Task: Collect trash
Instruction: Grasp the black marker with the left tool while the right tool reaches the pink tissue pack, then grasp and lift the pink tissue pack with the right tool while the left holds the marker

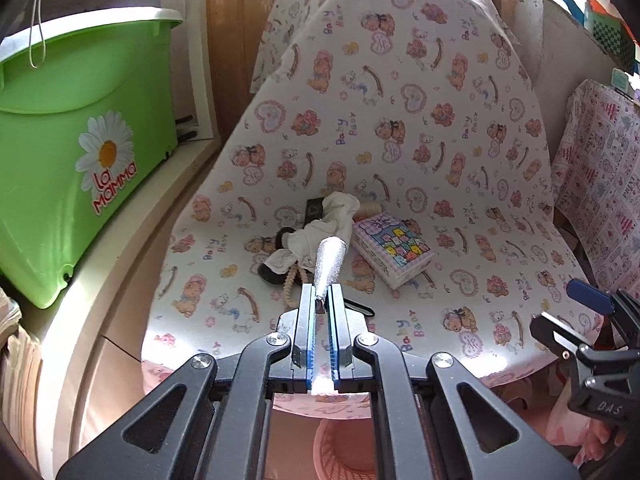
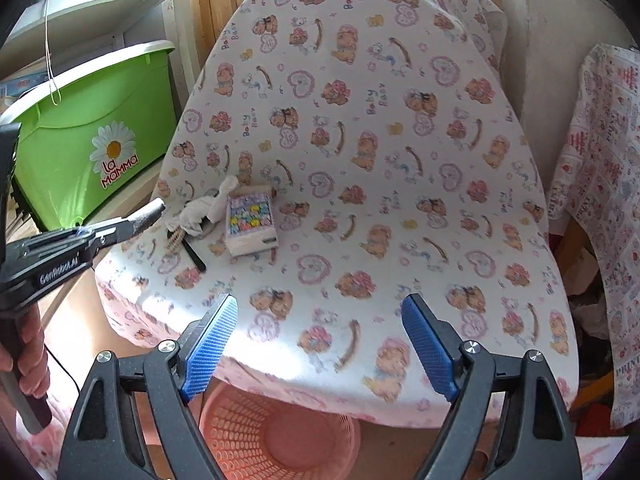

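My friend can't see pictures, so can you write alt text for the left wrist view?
The left tool is shut on a silver cone above a cloth printed with bears. Behind the cone lie a white rag, a small box and beads; a pink basket waits below, a green tub stands left.

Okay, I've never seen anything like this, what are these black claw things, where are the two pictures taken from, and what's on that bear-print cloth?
No robot here: a person holds two hand-held grippers, each with a camera looking along its fingers. One picture is from the left gripper, shut on a silvery glittery cone; the other is from the right gripper, open and empty. On the bear-print cloth lie a crumpled white tissue, a small patterned box, beads and dark bits. A pink basket stands below the edge.
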`<state>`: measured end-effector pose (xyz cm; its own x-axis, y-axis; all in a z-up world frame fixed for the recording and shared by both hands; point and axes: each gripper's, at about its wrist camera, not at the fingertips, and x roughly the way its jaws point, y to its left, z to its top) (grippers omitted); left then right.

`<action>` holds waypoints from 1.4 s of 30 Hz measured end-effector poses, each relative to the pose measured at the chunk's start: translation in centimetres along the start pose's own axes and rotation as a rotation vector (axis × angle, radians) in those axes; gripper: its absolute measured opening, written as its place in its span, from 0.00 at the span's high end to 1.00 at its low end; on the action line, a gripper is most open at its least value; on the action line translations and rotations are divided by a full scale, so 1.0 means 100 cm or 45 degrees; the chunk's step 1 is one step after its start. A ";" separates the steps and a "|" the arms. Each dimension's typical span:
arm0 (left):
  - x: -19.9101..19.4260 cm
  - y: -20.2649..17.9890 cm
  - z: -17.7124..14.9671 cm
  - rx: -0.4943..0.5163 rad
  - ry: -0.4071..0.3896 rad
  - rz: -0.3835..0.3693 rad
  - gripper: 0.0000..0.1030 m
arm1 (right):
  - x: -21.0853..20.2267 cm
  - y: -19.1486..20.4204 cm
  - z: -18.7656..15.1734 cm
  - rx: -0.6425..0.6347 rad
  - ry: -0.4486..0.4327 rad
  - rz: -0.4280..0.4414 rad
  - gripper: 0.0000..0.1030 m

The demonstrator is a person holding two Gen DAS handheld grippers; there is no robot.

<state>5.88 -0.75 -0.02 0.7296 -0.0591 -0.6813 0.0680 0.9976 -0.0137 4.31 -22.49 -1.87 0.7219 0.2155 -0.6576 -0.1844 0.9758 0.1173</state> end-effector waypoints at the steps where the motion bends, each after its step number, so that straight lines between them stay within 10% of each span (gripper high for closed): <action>1: -0.001 0.003 0.001 -0.011 0.000 0.012 0.95 | 0.007 0.005 0.008 -0.009 -0.006 0.006 0.20; 11: 0.001 0.029 0.003 -0.138 0.028 0.058 0.95 | 0.090 0.079 0.043 -0.197 0.088 0.060 0.35; 28: -0.003 0.032 0.002 -0.160 0.016 0.081 0.95 | 0.155 0.070 0.056 -0.138 0.196 0.040 0.43; 42: -0.017 0.007 -0.001 -0.102 -0.009 0.019 0.95 | 0.042 -0.005 0.016 0.024 0.095 -0.020 0.43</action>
<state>4.64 0.01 1.08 0.7350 -0.0442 -0.6766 0.0027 0.9981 -0.0622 8.47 -21.98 -3.46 0.6730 0.1978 -0.7127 -0.1604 0.9797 0.1204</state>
